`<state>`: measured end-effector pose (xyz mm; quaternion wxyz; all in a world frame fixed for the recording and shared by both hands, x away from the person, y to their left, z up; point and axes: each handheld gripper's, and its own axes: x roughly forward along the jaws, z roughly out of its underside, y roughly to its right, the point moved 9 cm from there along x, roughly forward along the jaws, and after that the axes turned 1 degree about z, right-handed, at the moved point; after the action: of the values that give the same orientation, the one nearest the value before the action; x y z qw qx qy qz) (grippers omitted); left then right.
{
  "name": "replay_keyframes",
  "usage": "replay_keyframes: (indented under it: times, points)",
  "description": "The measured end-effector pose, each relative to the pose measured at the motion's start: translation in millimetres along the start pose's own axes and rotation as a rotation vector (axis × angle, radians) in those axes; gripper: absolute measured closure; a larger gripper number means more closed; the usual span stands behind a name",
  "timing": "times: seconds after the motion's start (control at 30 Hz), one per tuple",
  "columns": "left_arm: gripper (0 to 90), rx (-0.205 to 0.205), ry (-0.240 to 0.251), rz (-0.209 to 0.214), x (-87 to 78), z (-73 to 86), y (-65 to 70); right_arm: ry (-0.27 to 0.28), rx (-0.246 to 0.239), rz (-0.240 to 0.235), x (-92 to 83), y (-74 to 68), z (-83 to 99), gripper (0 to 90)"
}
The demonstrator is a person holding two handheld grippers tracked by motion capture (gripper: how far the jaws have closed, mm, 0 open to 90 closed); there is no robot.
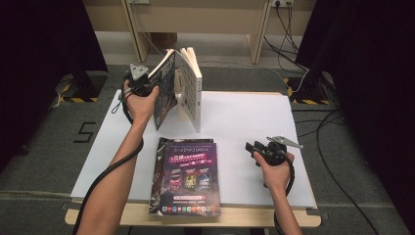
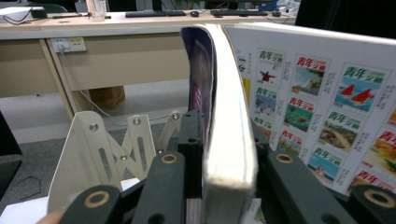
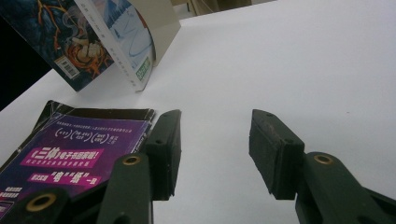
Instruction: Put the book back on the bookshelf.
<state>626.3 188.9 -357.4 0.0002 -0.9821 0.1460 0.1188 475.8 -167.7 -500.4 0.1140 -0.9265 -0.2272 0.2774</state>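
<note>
Work in hand: the left gripper [image 1: 145, 84] holds up a book [image 1: 169, 88] at the far left of the white table [image 1: 244, 127], with a second book [image 1: 192, 88] leaning right beside it.

Left gripper: its jaws are squeezed onto the held book. In the left gripper view a black pad [image 2: 191, 140] sits on each side of the thick block of pages [image 2: 229, 140].

Right gripper: the right gripper [image 1: 255, 149] rests near the right side of the table. Its jaws stand wide apart with nothing between them (just bare white table).

Where the books are: both stand at the far left, well apart from the right gripper. From that gripper they lie far and to the left.

Long side: the held book tips over to the left, its top leaning away from the second book. The second book stands almost straight up, with its bottom corner on the table.

Nearer hand: the left hand [image 1: 139, 105] is right at the books. The right hand [image 1: 276, 169] is far from them.

How the held book looks: thick, with a dark picture cover and cream page edges that bend a little.

How the second book looks: a white back cover [image 2: 327, 107] with rows of small bright pictures and green writing.

Also on the table: a purple magazine [image 1: 188, 176] lies flat at the near edge, between the two arms, on top of another dark one.

Next move, my guess: the left gripper must stand or lay the held book beside the second one, so the gap between the two books matters most.
</note>
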Motion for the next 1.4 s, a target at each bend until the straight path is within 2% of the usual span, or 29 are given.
replay_keyframes:
  times: [0.13,0.23,0.47,0.5,0.63,0.7,0.87,1.13,1.23,1.4]
  points:
    - [75.8,0.014,0.013,-0.006,-4.2,-7.1,0.9,0.003,0.006,0.001,-0.8,0.7,-0.4,54.4]
    - [77.8,0.021,0.006,-0.006,-5.6,-8.3,-0.3,0.001,-0.002,0.004,-0.3,2.0,0.1,54.4]
    - [81.4,0.03,-0.003,-0.011,-7.8,-8.1,-2.5,-0.006,0.014,0.0,0.9,0.2,1.6,54.4]
    - [81.6,0.025,-0.002,-0.013,-7.8,-8.0,-3.2,-0.002,0.0,0.001,1.1,1.4,0.9,54.4]
    - [82.0,0.014,-0.012,-0.006,-7.8,-8.2,-3.7,-0.002,0.0,0.001,0.7,1.8,1.1,54.4]
    - [82.1,-0.015,-0.01,0.005,-7.6,-8.4,-4.9,-0.004,0.002,0.002,0.7,1.8,1.3,54.4]
    - [82.4,-0.065,0.053,-0.015,-7.7,-9.3,-15.1,-0.001,0.004,0.003,0.0,2.4,0.4,54.4]
    - [82.5,-0.044,0.164,-0.058,-13.0,-20.2,-19.2,0.001,0.006,0.005,0.3,3.4,0.4,54.6]
    - [82.5,-0.057,0.174,-0.064,-11.6,-20.3,-21.1,0.003,0.003,0.003,0.0,3.3,0.0,54.6]
    - [82.5,-0.055,0.148,-0.082,-5.7,-7.5,-24.6,0.004,0.0,0.001,0.0,2.5,-0.1,54.6]
